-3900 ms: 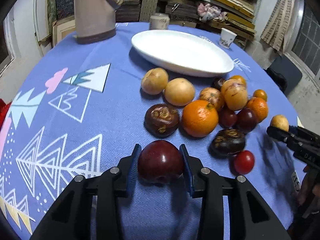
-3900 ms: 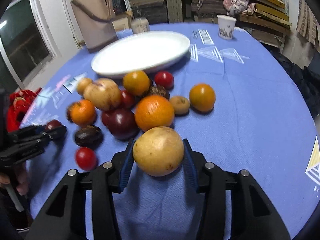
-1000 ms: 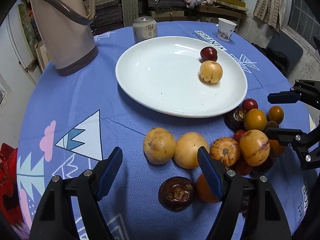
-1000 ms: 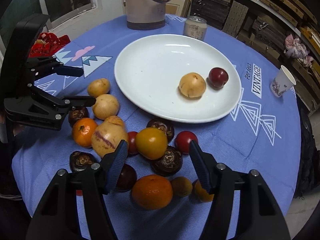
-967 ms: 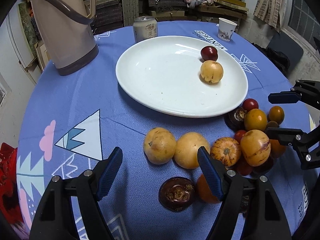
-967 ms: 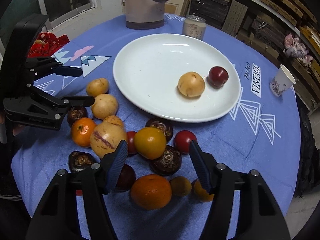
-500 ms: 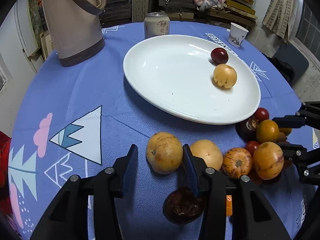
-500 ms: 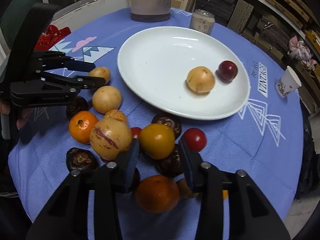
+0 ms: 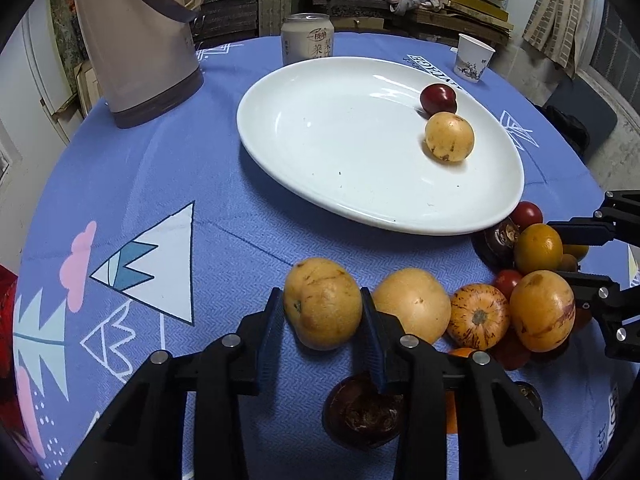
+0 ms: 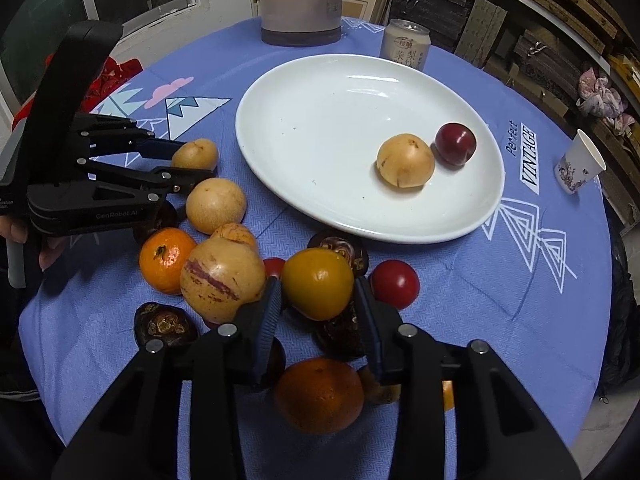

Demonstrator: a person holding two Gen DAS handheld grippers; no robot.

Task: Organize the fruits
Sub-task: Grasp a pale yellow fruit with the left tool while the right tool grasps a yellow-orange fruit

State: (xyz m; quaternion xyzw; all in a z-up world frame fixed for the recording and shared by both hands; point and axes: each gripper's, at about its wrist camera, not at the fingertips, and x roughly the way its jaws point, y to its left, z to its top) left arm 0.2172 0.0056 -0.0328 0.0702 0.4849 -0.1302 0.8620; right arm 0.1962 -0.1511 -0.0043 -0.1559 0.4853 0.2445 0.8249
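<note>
Blue cloth [image 9: 200,160]: tan speckled fruit [image 9: 322,304], yellow-orange fruit [image 10: 318,283] gripped.

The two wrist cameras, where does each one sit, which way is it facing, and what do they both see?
Left wrist: sits on the left gripper, angled down along its fingers, jaws just closed on a tan round fruit; the right gripper shows at the right edge.
Right wrist: sits on the right gripper, angled down, jaws just closed on a yellow-orange fruit; the left gripper and a hand show at left.
Shared: the white plate with a dark red plum, the drink can, the paper cup.
</note>
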